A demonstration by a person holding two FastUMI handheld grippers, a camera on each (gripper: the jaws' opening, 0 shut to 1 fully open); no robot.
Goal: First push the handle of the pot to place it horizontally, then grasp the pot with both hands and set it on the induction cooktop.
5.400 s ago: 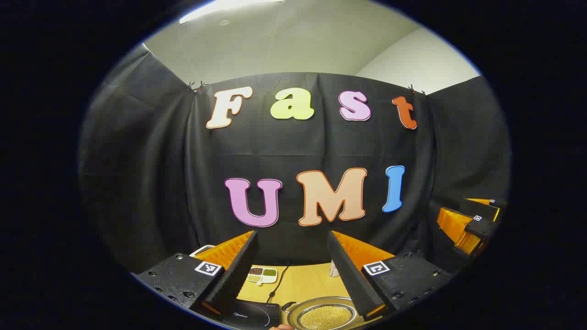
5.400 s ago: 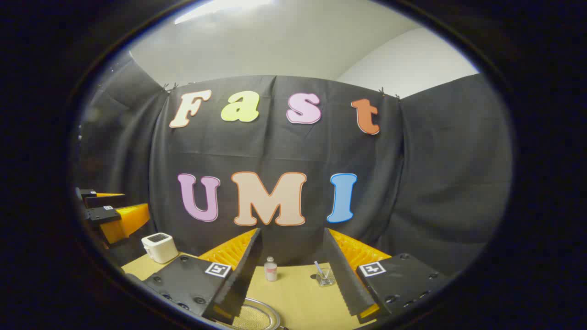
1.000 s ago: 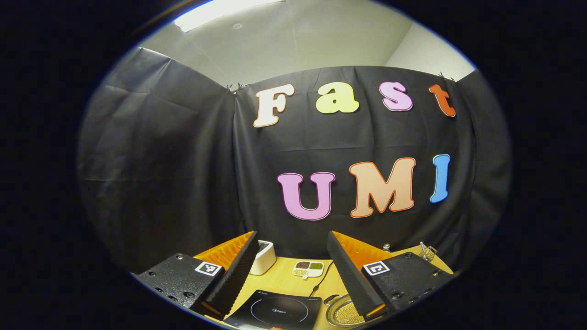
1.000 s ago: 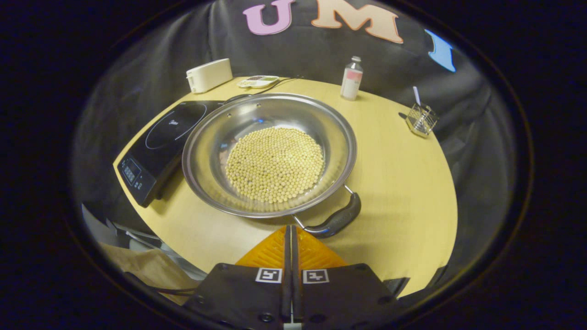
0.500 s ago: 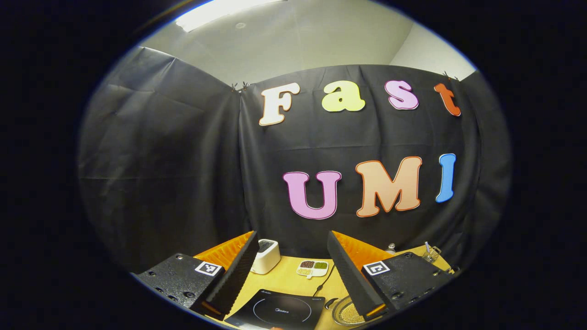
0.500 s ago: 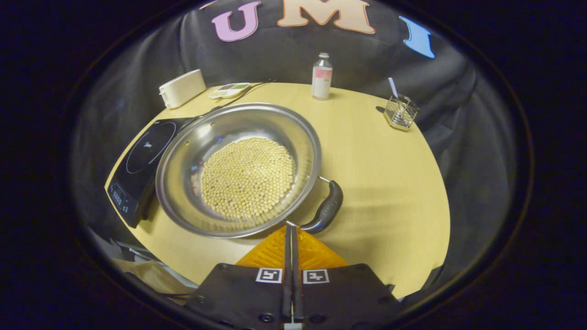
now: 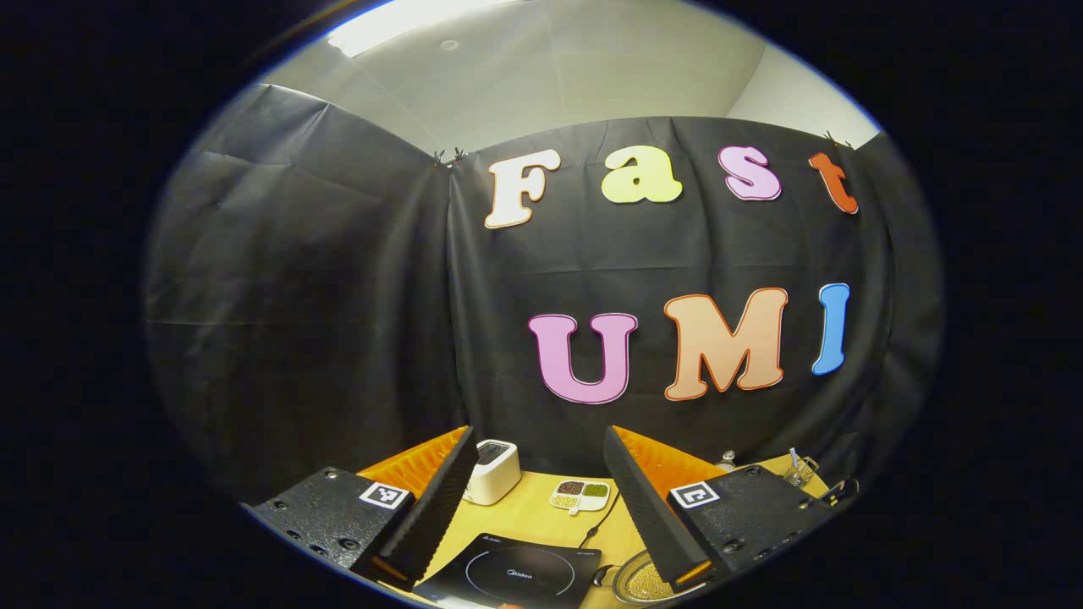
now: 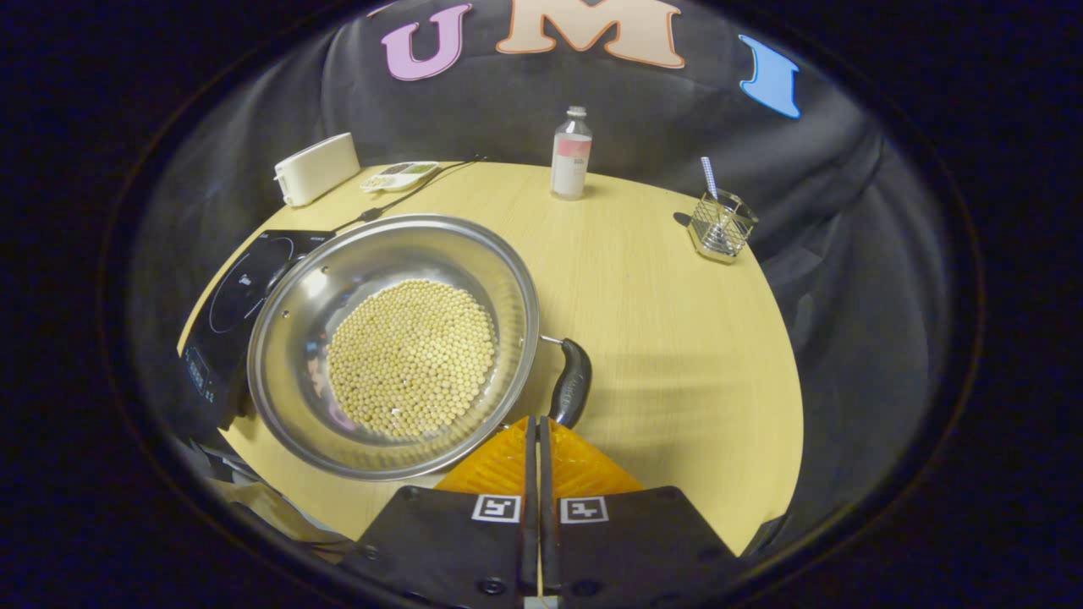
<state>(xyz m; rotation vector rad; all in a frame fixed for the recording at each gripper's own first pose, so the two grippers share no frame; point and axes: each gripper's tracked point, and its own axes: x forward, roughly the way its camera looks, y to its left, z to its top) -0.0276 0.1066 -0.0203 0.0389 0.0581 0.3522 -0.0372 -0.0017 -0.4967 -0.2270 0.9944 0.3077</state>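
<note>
Left gripper (image 7: 535,499): fingers spread apart, holding nothing, raised over the yellow table (image 7: 541,516). Below lie the induction cooktop (image 7: 518,578) and the pot (image 7: 636,580) rim; behind stand a white box (image 7: 492,470) and a divided dish (image 7: 580,495).

Right gripper (image 8: 533,436): fingers pressed together, empty, tips beside the pot handle (image 8: 572,382). The pot (image 8: 393,342) holds yellow beans (image 8: 412,357) and overlaps the cooktop (image 8: 228,317). Since half a second ago the handle has swung further around.

Left gripper (image 7: 535,499) level, fingers spread wide; right gripper (image 8: 533,440) angling downward, fingers pressed together.
</note>
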